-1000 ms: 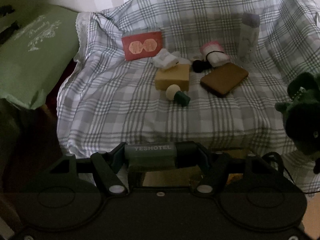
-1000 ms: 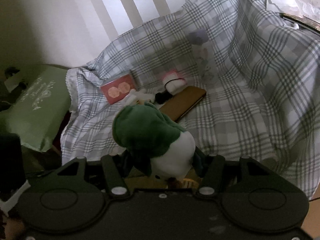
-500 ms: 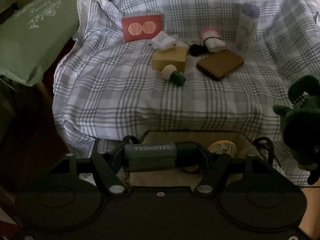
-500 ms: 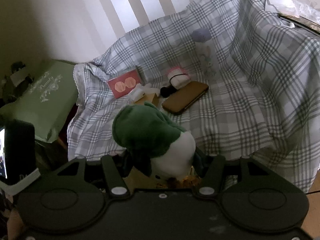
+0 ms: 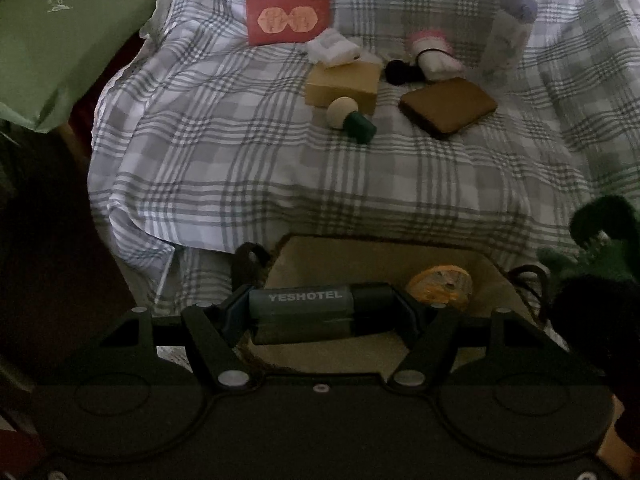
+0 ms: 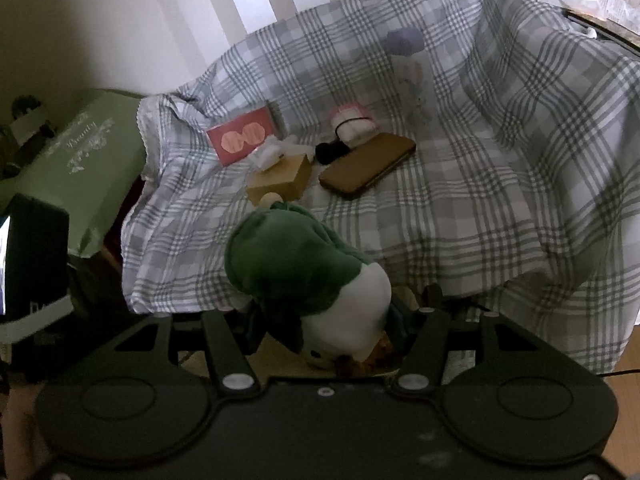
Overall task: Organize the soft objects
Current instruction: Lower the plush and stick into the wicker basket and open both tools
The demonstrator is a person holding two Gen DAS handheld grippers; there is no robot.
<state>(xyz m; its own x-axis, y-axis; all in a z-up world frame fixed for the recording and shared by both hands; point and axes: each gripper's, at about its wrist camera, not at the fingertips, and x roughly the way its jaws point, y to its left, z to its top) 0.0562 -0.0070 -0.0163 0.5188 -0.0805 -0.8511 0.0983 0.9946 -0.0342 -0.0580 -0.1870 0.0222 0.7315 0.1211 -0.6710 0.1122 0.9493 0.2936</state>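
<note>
Left tool [image 5: 320, 314] tilted lower than before, clamping grey tube [image 5: 308, 312], right tool [image 6: 326, 328] gripping plush [image 6: 304, 272].

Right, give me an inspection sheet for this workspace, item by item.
Surface: plaid cloth draped over a seat.
Job's things: green and white plush toy; dark YESHOTEL roll.
Clutter: red packet, tissue box, brown wallet, mushroom-shaped toy, bottle, pink and white bundle.
Grippers: left gripper shut on the roll; right gripper shut on the plush.
Cables: nothing seen.
Surroundings: green bag; open tan basket below.
</note>
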